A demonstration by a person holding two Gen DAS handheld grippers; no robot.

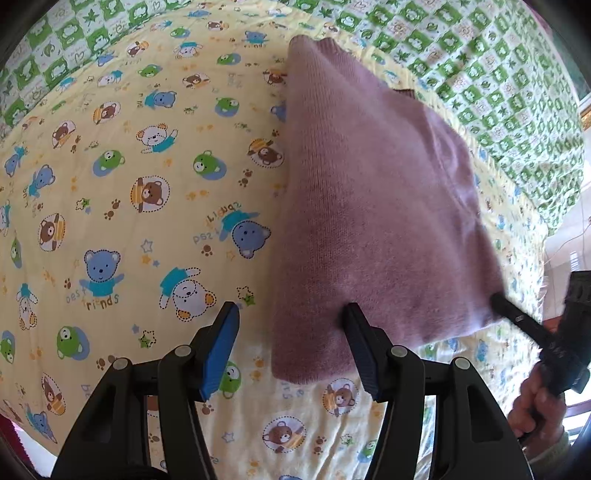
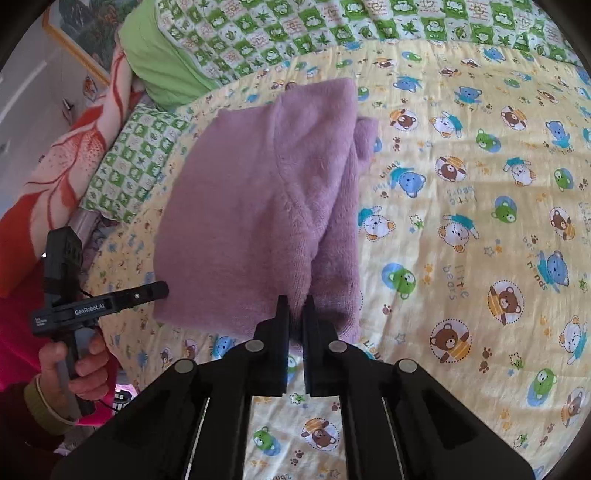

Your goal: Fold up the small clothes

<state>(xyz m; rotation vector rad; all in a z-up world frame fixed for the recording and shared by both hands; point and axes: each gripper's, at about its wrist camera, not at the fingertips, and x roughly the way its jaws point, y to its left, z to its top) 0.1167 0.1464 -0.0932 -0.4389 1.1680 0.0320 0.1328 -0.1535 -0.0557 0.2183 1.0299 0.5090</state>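
A purple knitted garment (image 1: 369, 221) (image 2: 258, 203) lies folded into a rough rectangle on the yellow bear-print sheet (image 1: 147, 221). My left gripper (image 1: 291, 317) is open and straddles the garment's near left edge: one finger lies over the fabric, the blue-padded one over the sheet. In the right wrist view it (image 2: 162, 290) reaches the garment's left side. My right gripper (image 2: 296, 302) has its jaws nearly together at the garment's near edge, with purple fabric showing in the thin gap. In the left wrist view its tip (image 1: 496, 301) meets the garment's near right corner.
A green checked quilt (image 2: 295, 29) (image 1: 480, 55) covers the far side of the bed. A green pillow (image 2: 155, 55) and an orange-red blanket (image 2: 55, 184) lie at the left. A person's hands (image 2: 74, 354) (image 1: 535, 402) hold the grippers' handles. Bare sheet (image 2: 461, 221) stretches to the right.
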